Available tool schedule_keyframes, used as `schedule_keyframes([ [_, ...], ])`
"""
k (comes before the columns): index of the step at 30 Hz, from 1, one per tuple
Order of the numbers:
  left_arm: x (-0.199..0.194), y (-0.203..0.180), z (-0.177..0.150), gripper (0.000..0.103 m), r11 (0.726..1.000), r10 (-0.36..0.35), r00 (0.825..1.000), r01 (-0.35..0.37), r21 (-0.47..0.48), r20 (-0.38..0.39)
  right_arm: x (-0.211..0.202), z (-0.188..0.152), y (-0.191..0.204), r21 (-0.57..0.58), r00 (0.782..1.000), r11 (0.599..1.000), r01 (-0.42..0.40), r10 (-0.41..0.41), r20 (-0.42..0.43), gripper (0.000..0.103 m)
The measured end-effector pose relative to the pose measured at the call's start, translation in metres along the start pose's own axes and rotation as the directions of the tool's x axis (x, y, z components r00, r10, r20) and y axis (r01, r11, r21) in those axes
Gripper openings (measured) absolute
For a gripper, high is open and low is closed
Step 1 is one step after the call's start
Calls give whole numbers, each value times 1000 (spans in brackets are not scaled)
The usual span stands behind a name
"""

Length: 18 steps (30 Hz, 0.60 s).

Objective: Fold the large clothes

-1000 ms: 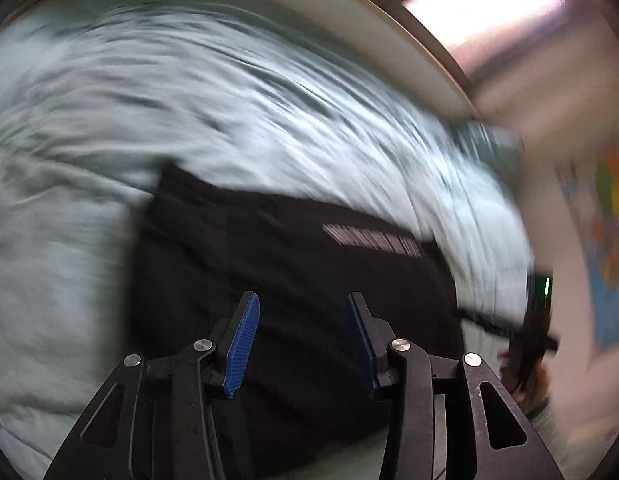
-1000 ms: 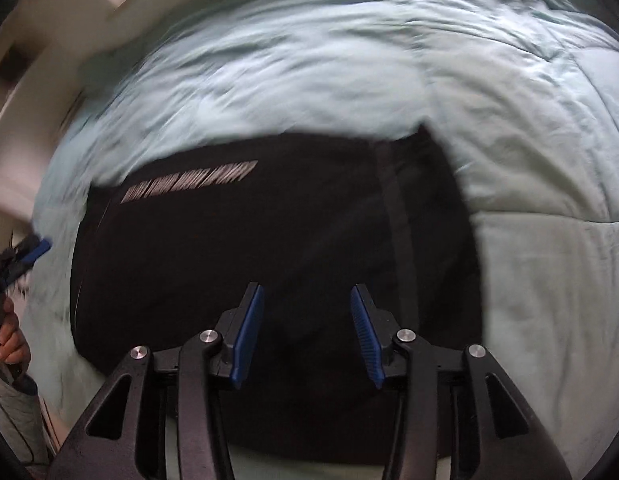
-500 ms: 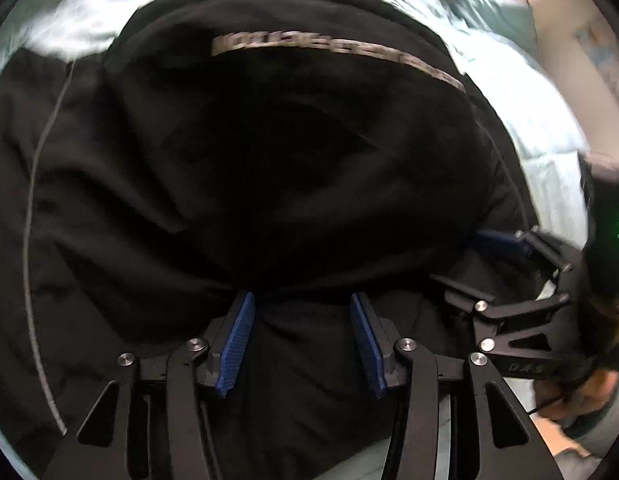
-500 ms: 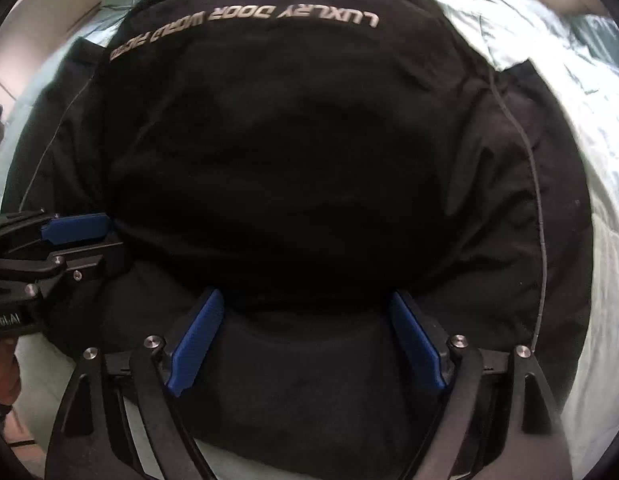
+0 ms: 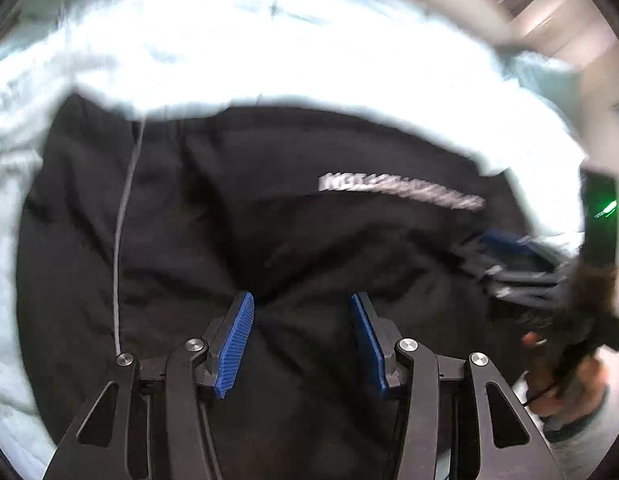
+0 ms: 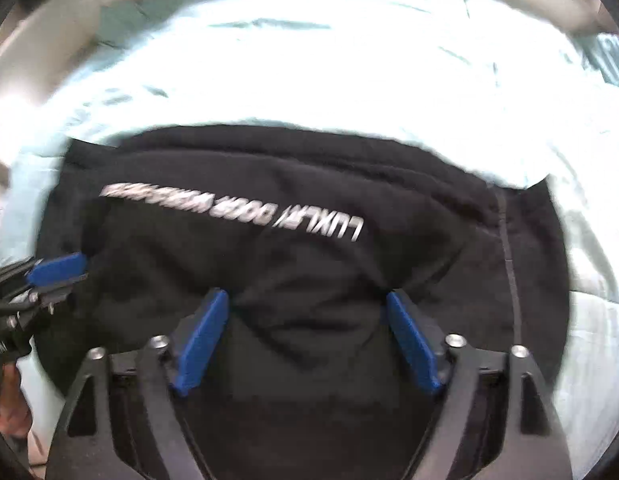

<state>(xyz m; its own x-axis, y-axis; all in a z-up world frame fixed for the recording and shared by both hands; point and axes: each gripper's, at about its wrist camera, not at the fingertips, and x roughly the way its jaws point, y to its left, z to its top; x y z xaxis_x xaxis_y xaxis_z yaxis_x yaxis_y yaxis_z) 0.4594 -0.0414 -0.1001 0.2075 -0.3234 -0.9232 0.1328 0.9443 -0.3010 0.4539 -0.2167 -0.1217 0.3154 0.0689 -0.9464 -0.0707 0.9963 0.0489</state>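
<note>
Garment (image 5: 269, 240) lies on the bedspread (image 5: 269, 48), left gripper (image 5: 301, 320) and right gripper (image 6: 309, 312) side by side over its near edge.

Black garment (image 6: 309, 280) with white lettering (image 6: 237, 212), pale mint bedcover (image 6: 309, 72), blue-padded tongs (image 5: 301, 320)

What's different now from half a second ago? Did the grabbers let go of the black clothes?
Both grippers pulled back: the black garment fills less of each view and more of the pale bedspread shows beyond it. The left gripper looks a little wider open; the right gripper stays wide open. Neither held the cloth then or now. The garment stays on the bed, white lettering on top.
</note>
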Motion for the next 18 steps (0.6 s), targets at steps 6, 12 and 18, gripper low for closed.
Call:
schedule_keyframes([
  [6, 11, -7, 3, 53, 997, 60, 998, -60, 46, -16, 20, -4, -2, 30, 1000, 1000, 6, -6, -1, 96],
  [12, -30, 11, -13, 53, 998, -57, 998, 57, -4, 31, -21, -15, -10, 45, 999, 998, -36, 36, 16, 94],
  [18, -64, 23, -58, 53, 967, -242, 970, 244, 73, -34, -70, -63, -14, 3, 997, 998, -69, 69, 33, 89],
])
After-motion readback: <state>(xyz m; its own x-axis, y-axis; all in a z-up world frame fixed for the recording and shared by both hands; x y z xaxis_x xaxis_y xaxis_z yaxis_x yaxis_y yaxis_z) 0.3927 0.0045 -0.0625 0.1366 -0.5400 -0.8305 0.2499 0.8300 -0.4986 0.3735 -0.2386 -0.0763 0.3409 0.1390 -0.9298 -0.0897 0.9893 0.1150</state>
